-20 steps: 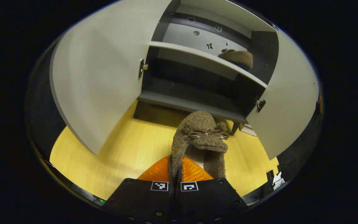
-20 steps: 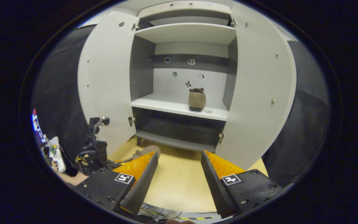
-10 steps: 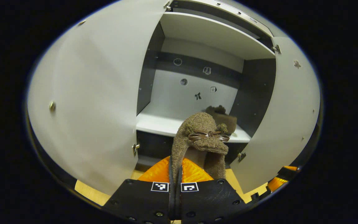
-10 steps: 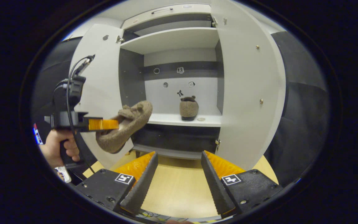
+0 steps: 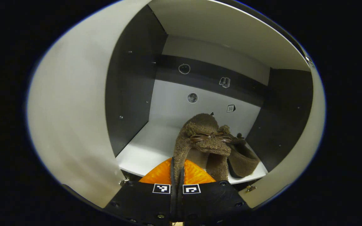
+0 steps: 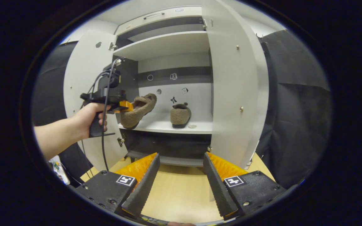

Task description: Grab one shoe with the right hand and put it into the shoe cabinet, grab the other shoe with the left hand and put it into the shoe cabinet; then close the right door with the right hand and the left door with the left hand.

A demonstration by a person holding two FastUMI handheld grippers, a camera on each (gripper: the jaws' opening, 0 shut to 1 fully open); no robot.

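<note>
Left gripper view: left gripper jaws clamp brown shoe; no legible writing.

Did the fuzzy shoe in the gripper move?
Yes. The held shoe rose from the floor to the shelf, beside the other shoe.

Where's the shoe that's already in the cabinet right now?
In the right gripper view, the placed shoe sits on the white middle shelf, right of the shoe held by the left gripper.

No readable words are showing; small picture stickers on the cabinet's back wall are staying too small to read.
</note>
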